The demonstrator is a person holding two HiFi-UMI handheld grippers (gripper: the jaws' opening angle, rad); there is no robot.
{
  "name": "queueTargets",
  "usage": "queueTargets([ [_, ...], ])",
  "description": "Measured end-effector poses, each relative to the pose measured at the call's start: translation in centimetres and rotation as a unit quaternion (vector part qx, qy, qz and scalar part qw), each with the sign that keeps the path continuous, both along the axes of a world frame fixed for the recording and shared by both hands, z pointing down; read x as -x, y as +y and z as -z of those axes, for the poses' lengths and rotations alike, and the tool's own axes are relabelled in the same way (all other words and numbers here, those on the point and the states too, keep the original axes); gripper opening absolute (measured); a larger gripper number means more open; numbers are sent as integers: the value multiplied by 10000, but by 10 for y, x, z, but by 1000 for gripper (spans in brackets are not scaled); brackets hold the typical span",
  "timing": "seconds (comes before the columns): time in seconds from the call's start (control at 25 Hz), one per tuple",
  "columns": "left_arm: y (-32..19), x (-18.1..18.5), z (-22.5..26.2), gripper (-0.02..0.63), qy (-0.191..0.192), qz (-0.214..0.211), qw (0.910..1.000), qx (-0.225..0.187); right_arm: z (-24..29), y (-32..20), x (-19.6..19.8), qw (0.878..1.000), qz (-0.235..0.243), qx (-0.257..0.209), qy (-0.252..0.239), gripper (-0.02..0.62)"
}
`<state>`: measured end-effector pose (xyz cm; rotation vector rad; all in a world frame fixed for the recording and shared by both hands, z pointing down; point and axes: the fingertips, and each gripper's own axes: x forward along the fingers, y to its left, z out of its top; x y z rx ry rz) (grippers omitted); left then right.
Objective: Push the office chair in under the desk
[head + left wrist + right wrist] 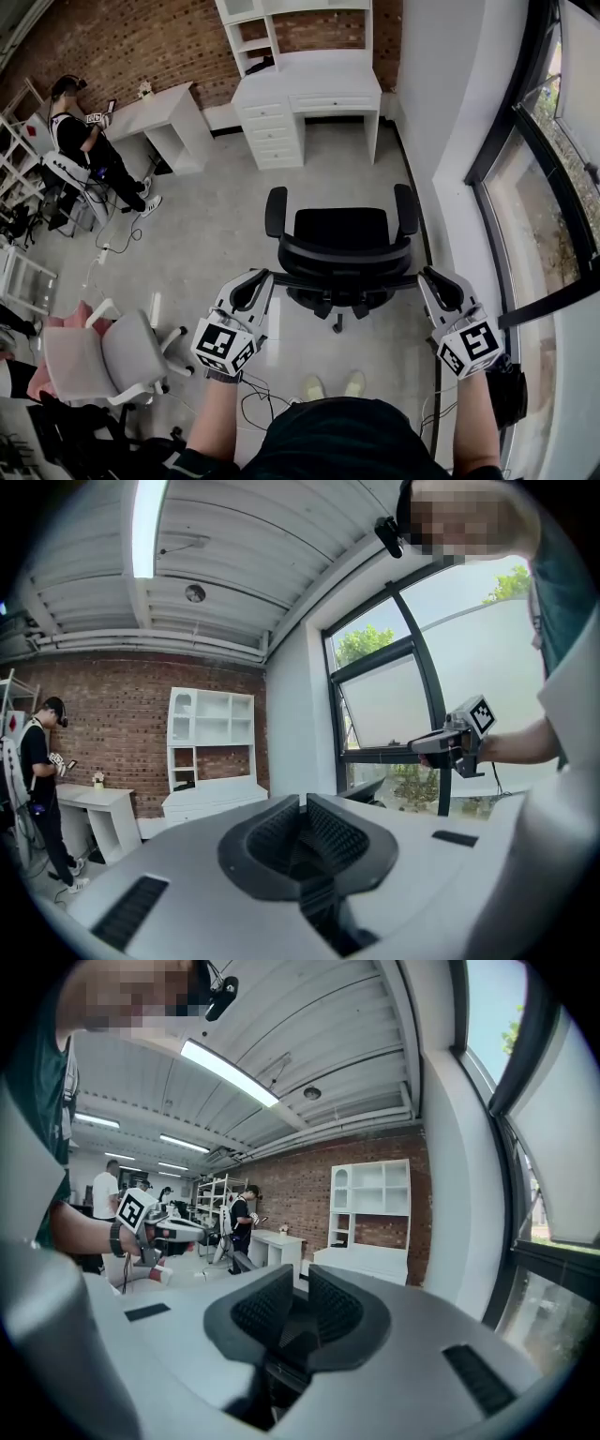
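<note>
Behind one black office chair (342,246), the left gripper (255,281) and right gripper (439,281) both hover closed, empty.

The left gripper (251,287) and right gripper (444,287) flank the black office chair (340,246) facing the white desk (309,82).

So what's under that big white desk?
Under the white desk, a stack of drawers fills the left side. The right side is an open gap showing bare grey floor. The very back of the gap is covered by the desktop, so I can't see there.
</note>
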<state>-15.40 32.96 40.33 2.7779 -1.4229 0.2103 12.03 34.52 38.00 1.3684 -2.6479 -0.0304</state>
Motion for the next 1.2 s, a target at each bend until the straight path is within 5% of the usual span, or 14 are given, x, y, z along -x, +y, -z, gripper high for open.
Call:
queueTargets([
  [0.12,-6,0,-8,19,-158,-227,9996,-3,-18,-3,0,9996,189,132,165,104],
  [0.24,-10,-11,-27,113,-401,-587,9973,167,-41,-11,-1,9980,388,296,402,158],
  [0.48,-8,-33,-59,182,-611,-1154,9904,453,-84,-27,-10,9908,896,738,691,207],
  [0.88,-54,-9,-81,258,-852,-1362,9828,909,-123,-77,-23,9830,1165,1022,983,246],
  [1.2,-89,-15,-112,304,-791,-2575,9526,1414,-150,-106,-12,9676,1841,1559,748,268],
])
